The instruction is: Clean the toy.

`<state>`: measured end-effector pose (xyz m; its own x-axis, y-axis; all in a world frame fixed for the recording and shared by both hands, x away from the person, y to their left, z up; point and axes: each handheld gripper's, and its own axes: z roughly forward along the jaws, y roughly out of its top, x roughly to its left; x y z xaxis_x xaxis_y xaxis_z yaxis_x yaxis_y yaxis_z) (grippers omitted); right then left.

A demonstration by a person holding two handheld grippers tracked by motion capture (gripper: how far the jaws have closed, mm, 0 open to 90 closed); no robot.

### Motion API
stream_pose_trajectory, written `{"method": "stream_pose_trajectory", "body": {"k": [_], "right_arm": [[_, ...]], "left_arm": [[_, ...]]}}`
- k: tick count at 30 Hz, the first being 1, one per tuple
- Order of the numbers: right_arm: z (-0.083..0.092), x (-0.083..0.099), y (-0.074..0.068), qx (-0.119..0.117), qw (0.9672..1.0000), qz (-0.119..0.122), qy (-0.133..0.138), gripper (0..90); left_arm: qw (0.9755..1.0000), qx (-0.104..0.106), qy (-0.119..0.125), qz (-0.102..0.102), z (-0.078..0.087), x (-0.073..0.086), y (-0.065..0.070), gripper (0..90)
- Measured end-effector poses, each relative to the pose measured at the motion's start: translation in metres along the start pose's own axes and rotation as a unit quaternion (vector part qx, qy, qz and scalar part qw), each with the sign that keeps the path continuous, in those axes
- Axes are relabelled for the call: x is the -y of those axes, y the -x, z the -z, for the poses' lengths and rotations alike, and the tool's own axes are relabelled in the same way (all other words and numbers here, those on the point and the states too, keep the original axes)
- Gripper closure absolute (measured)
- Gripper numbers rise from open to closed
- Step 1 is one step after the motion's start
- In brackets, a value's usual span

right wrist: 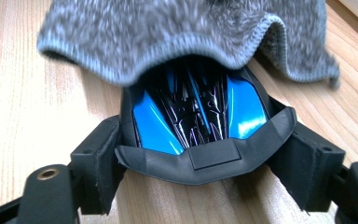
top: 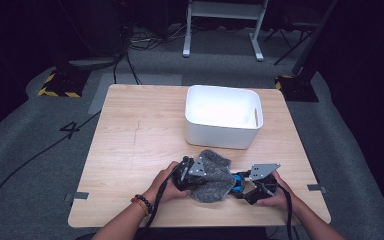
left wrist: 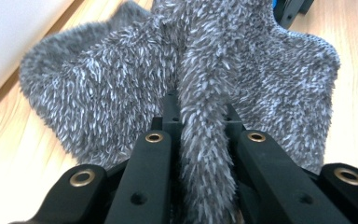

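You look to be wiping or wrapping the blue-and-black toy car (right wrist: pixel 193 116) with the grey fuzzy cloth (top: pixel 212 175), so treat the right gripper (top: pixel 244 188) as the vise and the left gripper (top: pixel 189 176) as the working tool. Right jaws stand wide and clamp the car across its sides, pads pressing on the body; hold that grip steady and low to the table (top: pixel 130 145) so the car does not twist. Left jaws are nearly closed, pinching a raised fold of cloth (left wrist: pixel 205 121) between them. Draw that fold over the car in short strokes rather than one long pull; a long pull would likely drag the cloth off the car or tug the car out of the right pads. Watch the knitted hem (right wrist: pixel 135 70): it drapes over the far end of the car, leaving the near end bare. Position: the car lies between the right jaws, near the table's front edge, under the cloth's right edge. The cloth lies between the two grippers, its bulk spread just in front of the white bin (top: pixel 223 116), apparently not touching it. The bin looks empty.
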<state>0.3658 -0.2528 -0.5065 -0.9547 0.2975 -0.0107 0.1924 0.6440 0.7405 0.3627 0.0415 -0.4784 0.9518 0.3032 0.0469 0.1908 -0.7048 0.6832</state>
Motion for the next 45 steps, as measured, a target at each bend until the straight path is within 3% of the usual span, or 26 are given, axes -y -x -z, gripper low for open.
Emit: {"method": "stream_pose_trajectory", "body": {"k": [7, 11, 13, 18, 21, 26, 32, 34, 39, 42, 45], "right_arm": [[0.0, 0.0, 0.0, 0.001, 1.0, -0.001, -0.001, 24.3], [0.0, -0.001, 0.0, 0.001, 1.0, 0.0, -0.001, 24.3], [0.0, -0.001, 0.0, 0.001, 1.0, -0.001, -0.001, 24.2], [-0.001, -0.001, 0.0, 0.001, 1.0, -0.001, -0.001, 24.2], [-0.001, -0.001, 0.0, 0.002, 1.0, -0.001, -0.002, 24.2], [-0.001, -0.001, -0.001, 0.002, 1.0, -0.002, -0.001, 24.2], [-0.001, -0.001, -0.001, 0.002, 1.0, -0.002, 0.0, 24.2], [-0.001, -0.001, -0.001, 0.003, 1.0, -0.002, 0.001, 24.2], [-0.001, 0.0, -0.001, 0.003, 1.0, -0.001, 0.001, 24.2], [-0.001, 0.0, 0.0, 0.002, 1.0, 0.001, 0.001, 24.3], [0.0, 0.0, 0.0, 0.001, 1.0, 0.002, 0.001, 24.4]], "left_arm": [[0.9986, -0.026, -0.044, 0.016, 0.009, 0.02, -0.008, 80.1], [0.9984, -0.026, -0.044, 0.023, 0.011, 0.024, -0.011, 80.0], [0.9992, -0.019, -0.025, 0.026, 0.012, 0.023, -0.012, 80.1], [0.9986, 0.016, 0.04, 0.03, 0.013, 0.005, -0.007, 80.3], [0.9984, 0.023, 0.05, 0.013, 0.006, -0.012, 0.0, 80.1], [0.9984, 0.035, 0.044, -0.011, -0.013, -0.034, 0.008, 79.7], [0.9977, 0.046, 0.047, -0.014, -0.031, -0.053, 0.016, 78.9], [0.9981, 0.038, 0.043, -0.023, -0.035, -0.055, 0.018, 78.6], [0.9984, 0.031, 0.041, -0.021, -0.038, -0.051, 0.02, 79.3], [0.9985, 0.015, 0.039, -0.036, -0.034, -0.049, 0.024, 79.5], [0.9985, 0.026, 0.035, -0.032, -0.025, -0.041, 0.025, 80.2]]}}
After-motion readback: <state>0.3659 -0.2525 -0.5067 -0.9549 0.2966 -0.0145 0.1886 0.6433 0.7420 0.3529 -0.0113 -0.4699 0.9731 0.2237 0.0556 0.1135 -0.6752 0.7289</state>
